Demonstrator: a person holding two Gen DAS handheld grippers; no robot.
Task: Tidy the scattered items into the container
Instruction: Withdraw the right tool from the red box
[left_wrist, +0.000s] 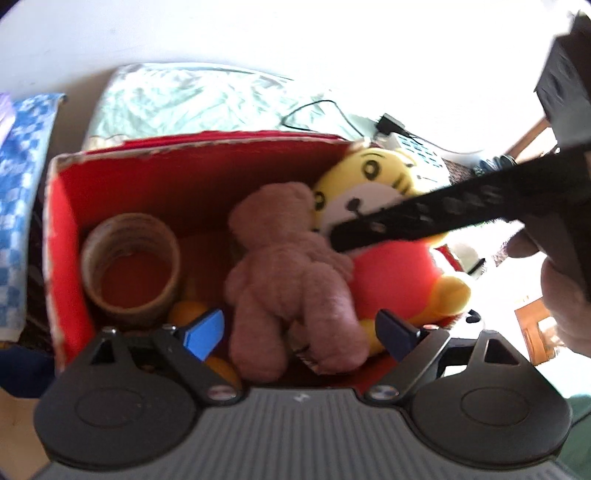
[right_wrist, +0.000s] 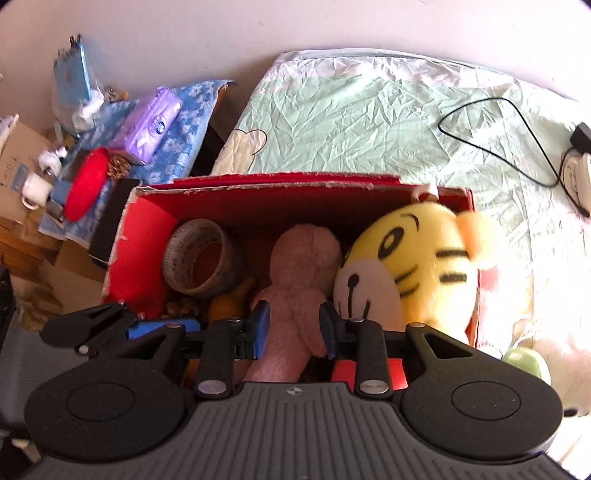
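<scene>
A red cardboard box (left_wrist: 207, 173) (right_wrist: 147, 229) holds a pink teddy bear (left_wrist: 291, 280) (right_wrist: 295, 280), a yellow tiger plush (left_wrist: 388, 229) (right_wrist: 413, 266), a tape roll (left_wrist: 129, 266) (right_wrist: 199, 258) and orange fruit (left_wrist: 188, 312). My left gripper (left_wrist: 299, 332) is open above the box, its fingers either side of the bear. My right gripper (right_wrist: 293, 326) is partly shut around the bear's lower body; its black arm (left_wrist: 443, 214) crosses the tiger in the left wrist view. My left gripper's fingers (right_wrist: 162, 328) also show in the right wrist view.
The box stands on a bed with a pale green sheet (right_wrist: 369, 118). A black cable (right_wrist: 498, 136) and charger lie on it at right. A cluttered side table (right_wrist: 122, 147) with a red cushion, purple pack and blue cloth is at left.
</scene>
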